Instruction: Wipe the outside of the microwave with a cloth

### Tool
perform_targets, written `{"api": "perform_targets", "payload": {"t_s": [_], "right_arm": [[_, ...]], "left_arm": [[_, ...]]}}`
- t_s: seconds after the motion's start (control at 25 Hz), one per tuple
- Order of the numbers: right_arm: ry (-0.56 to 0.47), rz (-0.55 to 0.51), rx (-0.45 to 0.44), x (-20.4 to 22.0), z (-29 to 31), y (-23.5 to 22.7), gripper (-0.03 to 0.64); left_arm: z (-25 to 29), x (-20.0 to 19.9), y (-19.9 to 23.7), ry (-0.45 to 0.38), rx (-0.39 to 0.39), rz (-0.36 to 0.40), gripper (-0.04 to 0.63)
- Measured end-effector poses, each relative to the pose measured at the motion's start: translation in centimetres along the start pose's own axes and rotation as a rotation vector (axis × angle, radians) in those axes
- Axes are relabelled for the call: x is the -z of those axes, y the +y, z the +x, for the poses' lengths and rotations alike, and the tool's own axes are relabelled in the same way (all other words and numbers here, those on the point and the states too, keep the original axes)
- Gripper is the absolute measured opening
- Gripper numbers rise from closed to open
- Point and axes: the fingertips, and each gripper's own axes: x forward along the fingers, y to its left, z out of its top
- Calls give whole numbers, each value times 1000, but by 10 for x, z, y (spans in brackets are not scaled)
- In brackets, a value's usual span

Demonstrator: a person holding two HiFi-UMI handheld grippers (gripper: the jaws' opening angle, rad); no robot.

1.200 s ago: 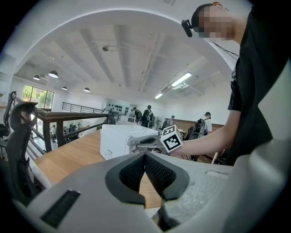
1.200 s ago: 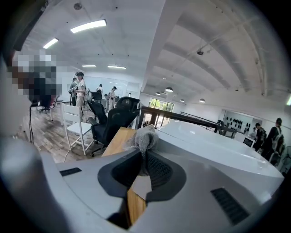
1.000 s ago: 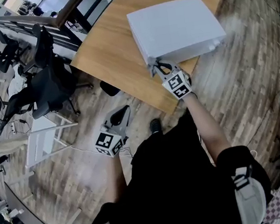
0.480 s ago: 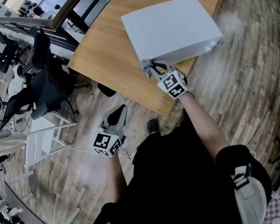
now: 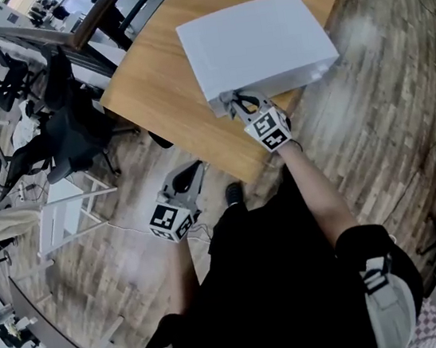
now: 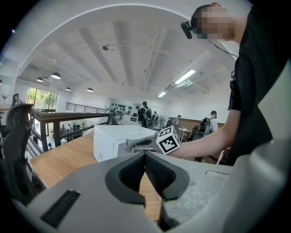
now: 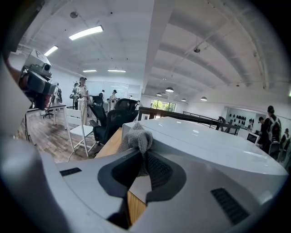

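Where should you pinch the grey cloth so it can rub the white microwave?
Pinch it by its bunched lower end, as the right gripper does, so the cloth puffs out past the jaws as a soft tuft. Come from the front edge of the table, level with the microwave, so probably only the tuft touches its corner.

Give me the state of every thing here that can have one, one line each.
right tool, shut on the cloth.
cloth, bunched up, held against a corner of the microwave.
left tool, shut and empty, held low beside the table.
microwave, upright on the table, door looks shut.
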Motion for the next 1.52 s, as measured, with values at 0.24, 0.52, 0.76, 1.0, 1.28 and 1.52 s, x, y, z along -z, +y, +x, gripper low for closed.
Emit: {"api": "perform_targets", "payload": {"t_s": [0.24, 0.52, 0.76, 1.0, 1.28, 1.52], "right_arm": [[3, 7, 13, 9, -11, -22, 37], [12, 13, 41, 22, -29, -54, 37], [22, 14, 57, 32, -40, -74, 37], [25, 11, 67, 42, -53, -91, 37], [30, 7, 86, 52, -67, -115, 37], [36, 29, 122, 64, -81, -139, 37]], "left_arm": [[16, -6, -7, 10, 3, 10, 2], [38, -16, -17, 12, 14, 24, 2], [56, -20, -25, 6, 31, 36, 2], [71, -22, -36, 1, 34, 38, 2], [86, -23, -45, 5, 30, 35, 2], [97, -23, -51, 2, 43, 44, 2]]}}
